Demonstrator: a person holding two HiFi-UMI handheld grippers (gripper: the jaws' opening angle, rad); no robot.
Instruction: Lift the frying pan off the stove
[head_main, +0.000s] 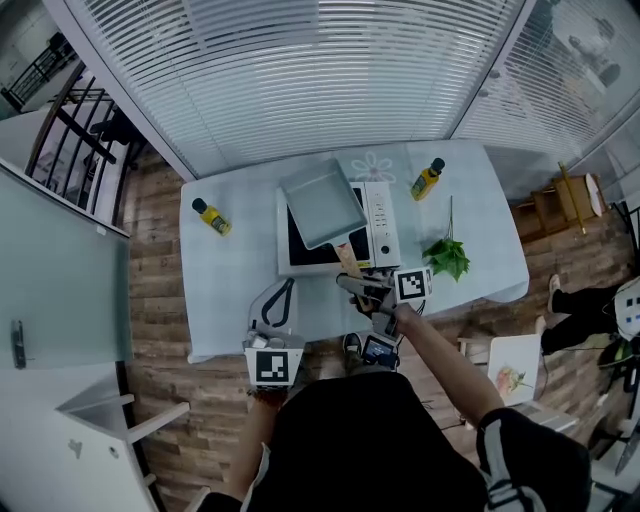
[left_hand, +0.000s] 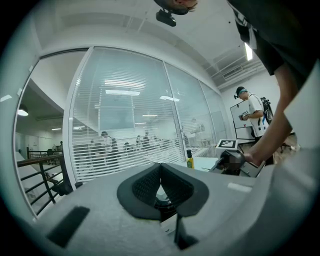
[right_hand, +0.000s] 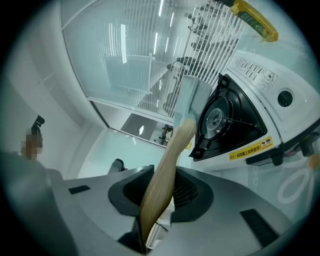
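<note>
Two pads of the right gripper (head_main: 352, 283) pinch the wooden handle (right_hand: 165, 170) of the square frying pan (head_main: 318, 203), which lies over the white stove's (head_main: 380, 225) black top, while the left gripper (head_main: 281, 298), jaws pressed together on nothing, sits by the table's (head_main: 225, 300) near edge.

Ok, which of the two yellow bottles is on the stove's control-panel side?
The bottle at the table's far right corner, past the green leaves. The other bottle sits across the stove, near the left edge.
</note>
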